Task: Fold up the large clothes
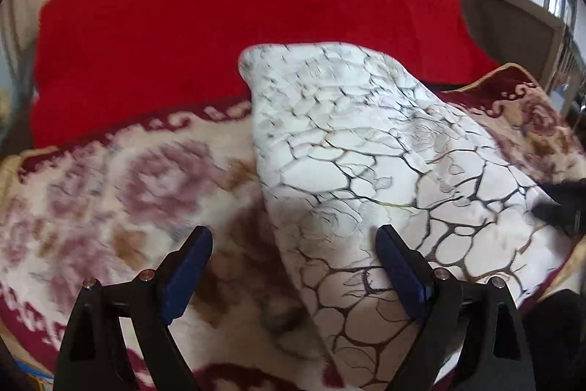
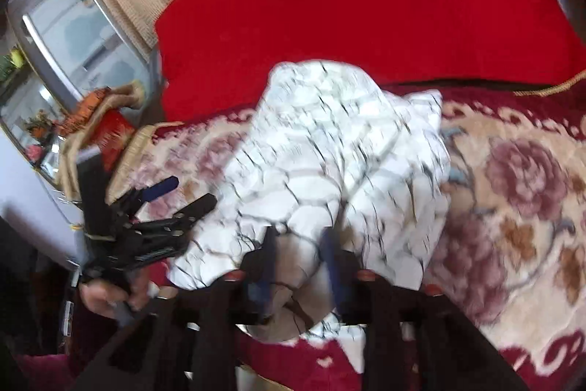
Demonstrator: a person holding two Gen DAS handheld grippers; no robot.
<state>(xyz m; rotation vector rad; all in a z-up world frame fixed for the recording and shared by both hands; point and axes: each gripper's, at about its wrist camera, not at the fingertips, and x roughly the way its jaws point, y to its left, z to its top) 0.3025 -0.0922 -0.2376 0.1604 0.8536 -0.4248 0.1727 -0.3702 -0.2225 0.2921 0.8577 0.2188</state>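
Left tongs (image 1: 293, 266) gape empty; right tongs (image 2: 298, 262) straddle white garment (image 2: 329, 149).

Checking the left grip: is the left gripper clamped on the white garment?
No, the left gripper stands wide open, its pads clear of the white garment below.

One white garment (image 1: 366, 163) with a dark crackle print, one floral blanket (image 1: 121, 193) and one red cover (image 1: 238, 6). Two grippers: left (image 1: 293, 266) and right (image 2: 298, 266). One hand (image 2: 106, 299).
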